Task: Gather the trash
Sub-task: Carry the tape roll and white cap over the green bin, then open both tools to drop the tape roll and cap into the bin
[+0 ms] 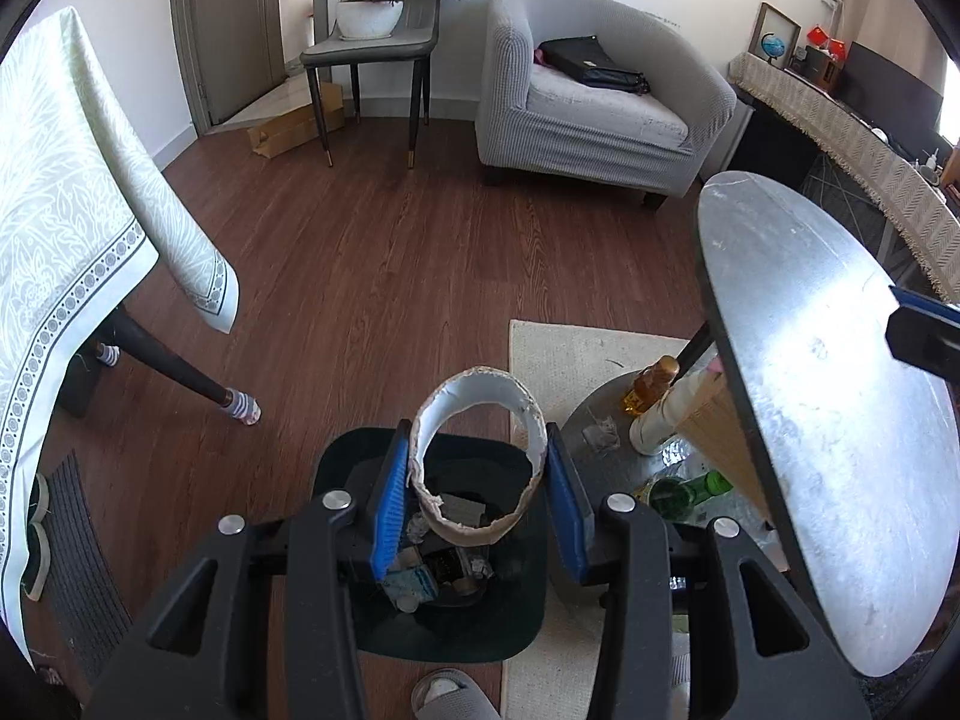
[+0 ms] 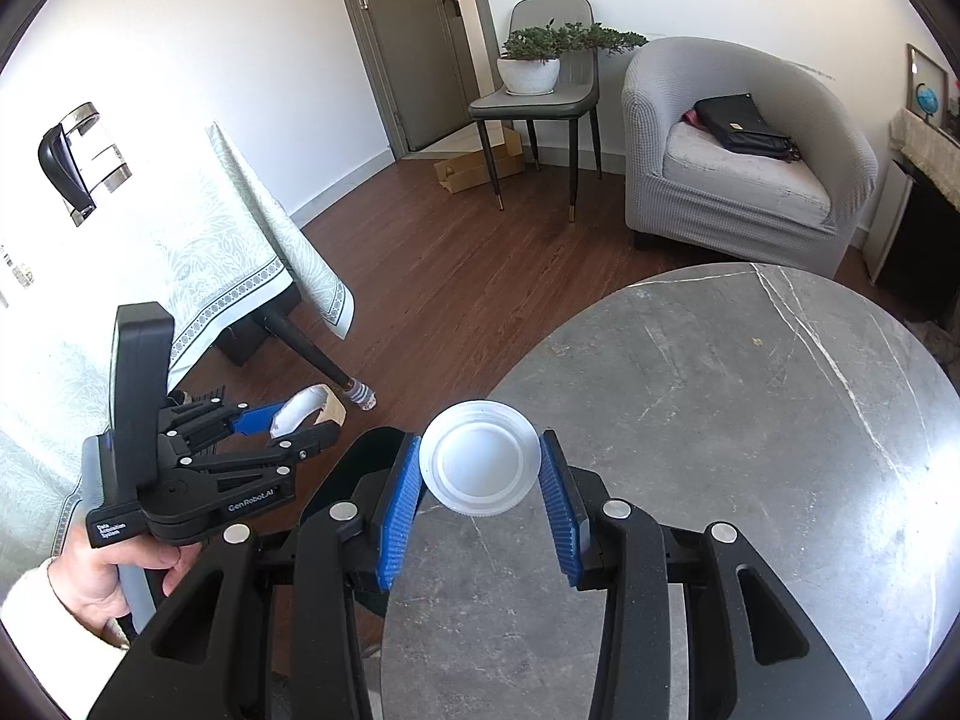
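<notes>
A torn cardboard ring is pinched between the blue pads of the left gripper, held on edge directly above the open black bin. The bin is seen on the wood floor, partly on the rug, just beside the near edge of the round table; paper scraps and a box are already inside it. The ring looks centred over the opening, not yet dropped.

A white plastic lid is held flat between the pads of the right gripper, jaws narrowed onto its rim, over the table's left edge. In the right view the left gripper is seen lower left with the ring in it, gripped by the person's hand.

Judged step: release of the ring into the bin. To be done well, the jaws should be opened fully while kept over the middle of the opening, so the ring is not caught on the rim or bounced onto the floor. The ring is light and torn, so sticking to a ribbed pad is possible. The lid should then be carried left off the table edge and dropped the same way.

Bottles are seen on the table's lower shelf, untouched.
</notes>
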Motion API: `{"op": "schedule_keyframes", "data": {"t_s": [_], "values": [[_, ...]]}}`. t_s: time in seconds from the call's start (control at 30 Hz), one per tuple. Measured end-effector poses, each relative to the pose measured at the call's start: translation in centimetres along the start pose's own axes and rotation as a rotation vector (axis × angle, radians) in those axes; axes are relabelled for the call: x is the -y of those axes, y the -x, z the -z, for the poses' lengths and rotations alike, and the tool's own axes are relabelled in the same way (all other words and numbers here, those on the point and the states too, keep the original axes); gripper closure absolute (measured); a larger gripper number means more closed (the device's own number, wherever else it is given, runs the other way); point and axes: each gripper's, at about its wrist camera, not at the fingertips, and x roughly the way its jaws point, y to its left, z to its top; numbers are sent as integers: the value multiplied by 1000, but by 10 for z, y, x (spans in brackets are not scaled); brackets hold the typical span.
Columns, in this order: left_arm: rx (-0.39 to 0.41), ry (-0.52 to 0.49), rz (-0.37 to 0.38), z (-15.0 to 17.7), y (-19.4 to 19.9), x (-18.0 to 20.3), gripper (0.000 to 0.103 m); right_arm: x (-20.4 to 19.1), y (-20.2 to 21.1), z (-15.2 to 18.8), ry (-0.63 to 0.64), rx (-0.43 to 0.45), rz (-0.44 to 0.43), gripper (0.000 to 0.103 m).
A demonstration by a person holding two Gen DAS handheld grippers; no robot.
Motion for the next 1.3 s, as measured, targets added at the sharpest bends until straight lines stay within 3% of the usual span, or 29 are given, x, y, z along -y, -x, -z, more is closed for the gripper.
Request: {"op": "schedule_keyframes", "data": {"t_s": [0.33,0.5,0.9,1.03,1.3], "values": [[-161,23,-14,27,-34,-32,59,-34,-22,-7,35,-28,-43,63],[-285,71,31,45,-60,-49,59,-47,-33,-9,50,-45,-51,63],[-427,65,29,81,-91,-74,59,-80,-59,-16,87,-72,-74,63],[-430,38,23,85,-94,-78,55,-86,-73,-14,88,-100,-67,63],[-336,123,-16,77,-70,-105,52,-99,-110,-6,99,-161,-53,63]]}}
